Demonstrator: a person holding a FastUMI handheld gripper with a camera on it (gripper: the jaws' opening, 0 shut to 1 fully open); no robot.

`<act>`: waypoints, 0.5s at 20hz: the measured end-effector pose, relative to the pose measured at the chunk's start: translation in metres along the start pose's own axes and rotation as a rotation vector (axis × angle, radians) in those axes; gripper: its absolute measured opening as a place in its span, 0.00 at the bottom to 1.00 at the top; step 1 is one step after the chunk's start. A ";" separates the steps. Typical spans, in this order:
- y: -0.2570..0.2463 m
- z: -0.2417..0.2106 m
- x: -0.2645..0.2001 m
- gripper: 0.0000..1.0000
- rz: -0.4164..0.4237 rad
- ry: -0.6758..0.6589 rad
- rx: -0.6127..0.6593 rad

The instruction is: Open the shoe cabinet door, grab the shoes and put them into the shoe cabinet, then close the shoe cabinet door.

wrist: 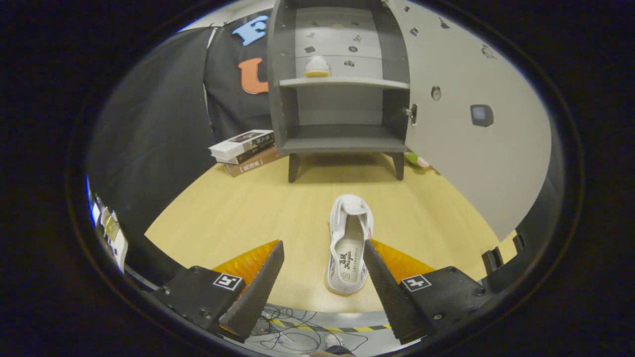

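Gripper (322, 253) fingers spread, holding nothing | white shoe (349, 243) on table (238, 208), between fingers, nearer right one | cabinet (342, 79) at 12 o'clock, door (476, 119) open, one shoe (317, 67) shelved | left: grasp, shelve, close door

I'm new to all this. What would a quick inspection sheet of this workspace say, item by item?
Surface: light wooden table, bare around the shoe.
Job's things: shoe cabinet stands at the far end, its door swung open to the right; one shoe already on the shelf; white shoe lies between the fingers, against the right one.
Clutter: stack of books left of the cabinet; small toy by its right leg.
Gripper: gripper open, fingers not pressing the shoe.
Cables: tangle of cables on the floor below the table edge.
Surroundings: black cloth wall; striped floor tape.
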State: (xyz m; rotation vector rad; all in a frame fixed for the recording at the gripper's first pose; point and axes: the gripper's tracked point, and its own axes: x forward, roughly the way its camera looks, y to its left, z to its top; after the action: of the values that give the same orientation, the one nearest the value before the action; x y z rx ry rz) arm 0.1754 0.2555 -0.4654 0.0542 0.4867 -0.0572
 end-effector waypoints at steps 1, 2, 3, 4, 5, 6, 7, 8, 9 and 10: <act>-0.003 -0.002 0.015 1.00 -0.007 0.016 0.006; -0.005 -0.004 0.029 1.00 -0.010 0.034 0.011; -0.006 -0.008 0.043 1.00 -0.018 0.062 0.012; -0.006 -0.010 0.053 1.00 -0.022 0.072 0.012; -0.005 -0.012 0.065 1.00 -0.027 0.079 0.003; -0.004 -0.013 0.074 1.00 -0.028 0.084 -0.011; -0.003 -0.015 0.083 1.00 -0.024 0.098 -0.020; 0.000 -0.013 0.090 1.00 -0.014 0.101 -0.014; -0.001 -0.010 0.097 1.00 -0.008 0.104 -0.009; -0.003 -0.007 0.102 1.00 -0.012 0.101 -0.014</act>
State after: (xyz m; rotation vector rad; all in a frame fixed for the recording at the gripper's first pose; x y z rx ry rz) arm 0.2620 0.2490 -0.5189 0.0401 0.5889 -0.0633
